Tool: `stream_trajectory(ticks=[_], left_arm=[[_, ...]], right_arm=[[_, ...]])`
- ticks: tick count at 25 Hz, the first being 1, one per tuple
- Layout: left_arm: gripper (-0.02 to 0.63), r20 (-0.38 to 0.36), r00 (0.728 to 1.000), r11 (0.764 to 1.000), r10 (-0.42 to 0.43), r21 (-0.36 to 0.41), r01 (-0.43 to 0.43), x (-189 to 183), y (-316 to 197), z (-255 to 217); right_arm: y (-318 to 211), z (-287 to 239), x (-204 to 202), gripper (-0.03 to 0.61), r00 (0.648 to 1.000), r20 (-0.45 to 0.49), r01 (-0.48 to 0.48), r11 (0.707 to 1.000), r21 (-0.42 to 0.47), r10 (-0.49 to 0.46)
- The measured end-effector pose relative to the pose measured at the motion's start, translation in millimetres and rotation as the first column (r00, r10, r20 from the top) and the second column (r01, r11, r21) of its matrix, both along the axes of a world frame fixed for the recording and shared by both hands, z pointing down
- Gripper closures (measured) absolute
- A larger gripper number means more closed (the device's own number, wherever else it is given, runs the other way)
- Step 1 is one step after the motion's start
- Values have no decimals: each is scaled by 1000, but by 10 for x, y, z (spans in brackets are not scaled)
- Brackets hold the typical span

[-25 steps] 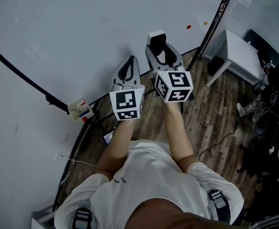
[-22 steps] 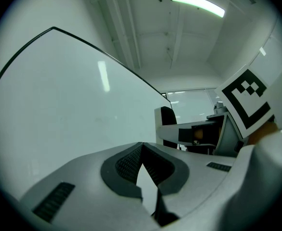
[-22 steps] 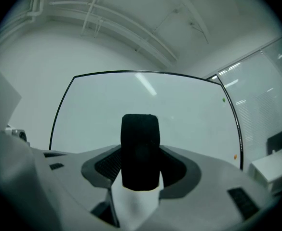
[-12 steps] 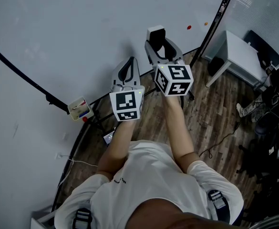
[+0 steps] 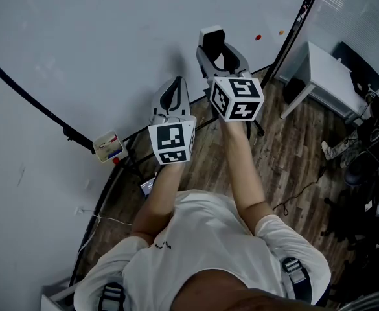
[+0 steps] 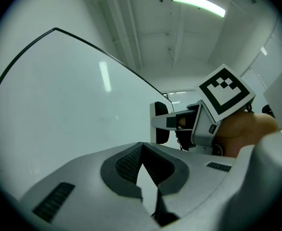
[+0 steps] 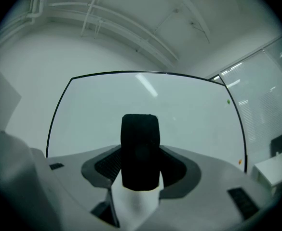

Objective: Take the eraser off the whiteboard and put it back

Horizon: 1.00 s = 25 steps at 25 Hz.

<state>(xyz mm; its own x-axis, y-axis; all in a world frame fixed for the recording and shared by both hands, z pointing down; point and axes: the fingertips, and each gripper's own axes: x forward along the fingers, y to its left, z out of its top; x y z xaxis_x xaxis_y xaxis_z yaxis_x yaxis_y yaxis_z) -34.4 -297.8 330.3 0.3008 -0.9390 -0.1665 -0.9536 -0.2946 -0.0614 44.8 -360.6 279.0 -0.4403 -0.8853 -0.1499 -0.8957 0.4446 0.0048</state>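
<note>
The eraser (image 5: 212,41), a white block with a black felt face, sits between the jaws of my right gripper (image 5: 216,52), which is shut on it. It is held up close in front of the whiteboard (image 5: 111,44); contact with the board cannot be told. In the right gripper view the eraser (image 7: 140,150) stands upright between the pads, black felt toward the camera. My left gripper (image 5: 173,91) hangs lower and to the left, shut and empty, also pointing at the board. In the left gripper view its jaws (image 6: 141,147) meet, and the eraser (image 6: 159,121) shows beyond them.
A small tray with markers (image 5: 108,148) hangs on the board's frame at lower left. Red (image 5: 258,37) and orange (image 5: 280,32) magnets sit on the board at the right. A white table (image 5: 332,70), bags and cables stand on the wooden floor to the right.
My right gripper has risen a little along the board with the eraser still in it. The left gripper has stayed where it was.
</note>
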Motion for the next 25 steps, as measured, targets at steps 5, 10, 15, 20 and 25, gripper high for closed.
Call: stream_trajectory(ticks=[5, 10, 15, 20, 25], left_arm=[[612, 2, 1000, 1000, 0, -1, 0, 9, 22, -5], [612, 2, 1000, 1000, -4, -2, 4, -19, 31, 5], [612, 0, 1000, 1000, -9, -4, 9, -32, 57, 0], [612, -2, 1000, 1000, -12, -8, 12, -37, 59, 27], [612, 5, 1000, 1000, -9, -4, 9, -23, 43, 11]], right_arm=[[-45, -106, -30, 342, 1000, -6, 8, 1000, 12, -8], [-95, -189, -82, 342, 1000, -11, 16, 1000, 20, -16], [-167, -251, -109, 342, 1000, -16, 20, 1000, 16, -20], [-291, -259, -103, 342, 1000, -16, 19, 1000, 1, -19], [-398, -318, -108, 342, 1000, -24, 17, 1000, 0, -17]])
